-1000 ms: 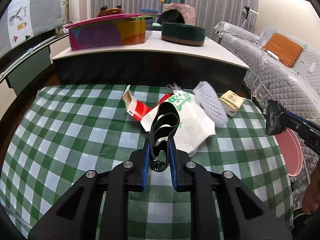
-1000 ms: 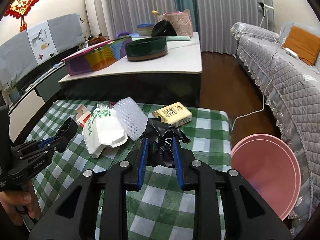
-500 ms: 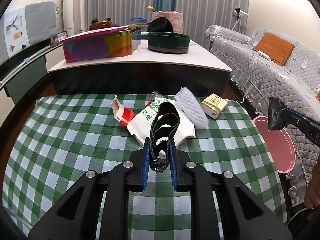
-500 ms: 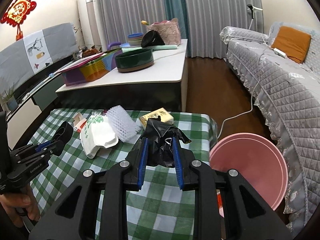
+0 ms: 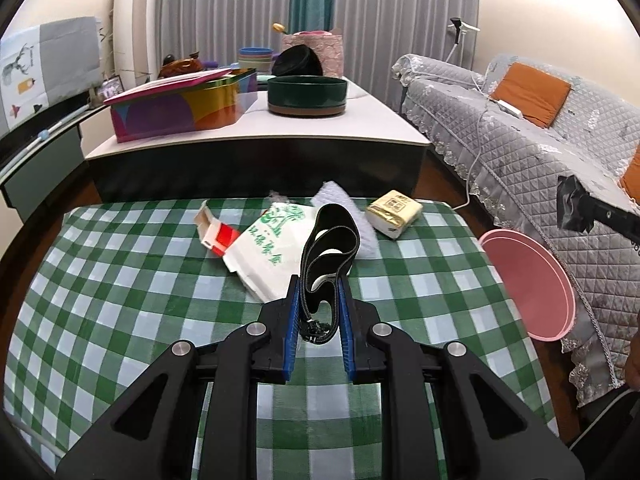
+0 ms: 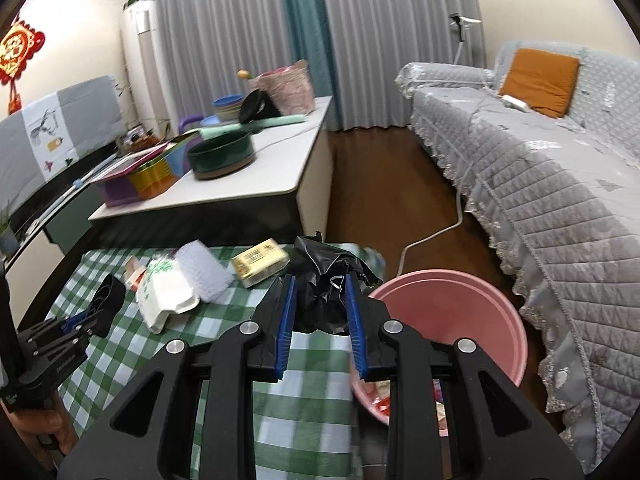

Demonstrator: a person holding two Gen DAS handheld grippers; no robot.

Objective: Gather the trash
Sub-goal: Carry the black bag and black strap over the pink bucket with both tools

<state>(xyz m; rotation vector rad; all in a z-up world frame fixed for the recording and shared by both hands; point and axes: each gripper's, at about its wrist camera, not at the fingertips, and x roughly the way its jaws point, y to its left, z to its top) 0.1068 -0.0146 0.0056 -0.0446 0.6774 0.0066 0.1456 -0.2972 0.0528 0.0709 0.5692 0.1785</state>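
My left gripper (image 5: 318, 286) is shut on a looped black strap (image 5: 330, 240), held above the green checked table (image 5: 120, 280). My right gripper (image 6: 320, 286) is shut on a crumpled black plastic bag (image 6: 326, 272), near the table's right edge and close to the rim of the pink bin (image 6: 460, 320). The pink bin (image 5: 528, 280) stands on the floor beside the table; some red and white scraps lie in it. On the table lie a white paper bag with green print (image 5: 268, 248), a red and white carton (image 5: 216, 232), a white foam net (image 6: 204, 272) and a yellow packet (image 5: 394, 208).
A low white-topped cabinet (image 5: 360, 128) behind the table carries a colourful tin (image 5: 180, 108) and a dark green round box (image 5: 306, 94). A grey quilted sofa (image 6: 560, 200) runs along the right, with a white cable (image 6: 432, 236) on the wooden floor. A hand (image 6: 44, 428) holds the left gripper.
Both grippers have risen and drawn back from the litter. The right one has swung right with the black bag, so the pink bin now lies just ahead of it.
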